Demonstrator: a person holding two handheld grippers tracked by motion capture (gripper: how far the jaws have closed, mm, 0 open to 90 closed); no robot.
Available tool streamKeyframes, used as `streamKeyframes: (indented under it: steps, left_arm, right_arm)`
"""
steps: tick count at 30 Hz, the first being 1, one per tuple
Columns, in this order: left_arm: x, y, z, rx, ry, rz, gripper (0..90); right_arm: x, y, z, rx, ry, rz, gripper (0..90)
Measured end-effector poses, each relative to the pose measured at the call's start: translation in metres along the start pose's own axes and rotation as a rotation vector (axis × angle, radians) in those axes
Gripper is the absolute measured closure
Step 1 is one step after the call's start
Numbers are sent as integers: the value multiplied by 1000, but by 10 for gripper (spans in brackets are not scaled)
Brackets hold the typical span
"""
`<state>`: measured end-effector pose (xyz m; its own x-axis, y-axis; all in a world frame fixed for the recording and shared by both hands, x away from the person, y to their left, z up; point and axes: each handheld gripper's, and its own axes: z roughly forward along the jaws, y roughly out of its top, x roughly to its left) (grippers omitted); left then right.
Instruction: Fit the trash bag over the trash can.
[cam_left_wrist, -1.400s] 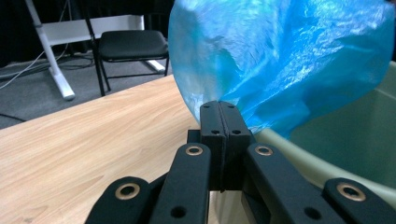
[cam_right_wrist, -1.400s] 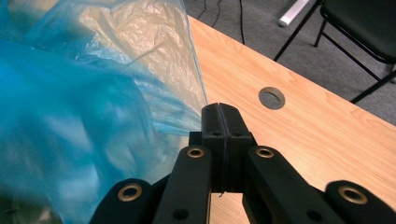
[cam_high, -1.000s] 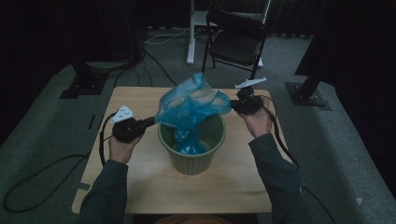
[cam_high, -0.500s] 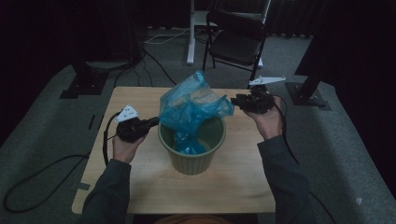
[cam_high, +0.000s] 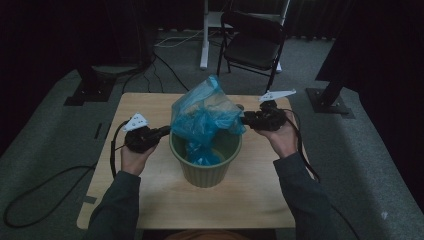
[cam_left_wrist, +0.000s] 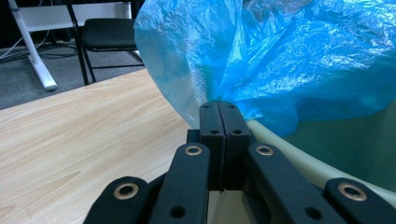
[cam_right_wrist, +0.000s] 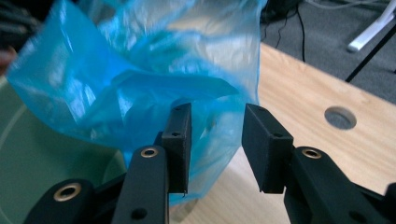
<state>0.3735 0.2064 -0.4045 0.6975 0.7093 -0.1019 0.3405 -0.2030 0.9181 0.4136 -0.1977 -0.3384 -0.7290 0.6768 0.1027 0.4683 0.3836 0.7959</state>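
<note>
- My left gripper (cam_high: 162, 132) is clamped on the near-left edge of the crinkled translucent blue plastic bag (cam_high: 202, 112); in the left gripper view its jaws meet flush, with film pinched at their tips (cam_left_wrist: 219, 112).
- My right gripper (cam_high: 245, 119) stands part-open at the bag's right side. Its jaws have just been opening, and in the right gripper view a gap shows between the pads (cam_right_wrist: 180, 135) with blue film hanging just past them, not pressed.
- The bag billows above the round pale-green plastic bin (cam_high: 206, 165), its lower part tucked down inside.
- The bin stands at the middle of the light wooden table (cam_high: 150, 195).
- A black folding chair (cam_high: 252, 45) stands beyond the table's far edge.
</note>
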Motion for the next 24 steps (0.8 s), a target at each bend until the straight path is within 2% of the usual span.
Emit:
streamKeyframes:
  steps: [4, 8, 9, 10, 13, 20, 24]
  left_arm:
    - [1, -3, 0, 7, -9, -10, 893]
    - [1, -6, 0, 16, -15, -19, 893]
    - [2, -8, 0, 23, -22, -25, 893]
    - [3, -9, 1, 25, -24, -29, 894]
    - [4, -12, 3, 42, -42, -42, 894]
    - [5, -15, 1, 51, -54, -49, 863]
    - [8, -12, -6, 26, -30, -67, 809]
  right_arm:
    - [0, -7, 7, 31, 21, 15, 630]
    - [-1, -11, 10, 43, 39, 20, 680]
    - [-2, -11, 9, 39, 50, 28, 718]
    - [-2, -12, 9, 45, 43, 23, 793]
    - [-3, -13, 9, 58, 39, 21, 869]
    - [-1, -13, 11, 76, 30, 3, 900]
    - [-1, -11, 9, 69, 23, -1, 900]
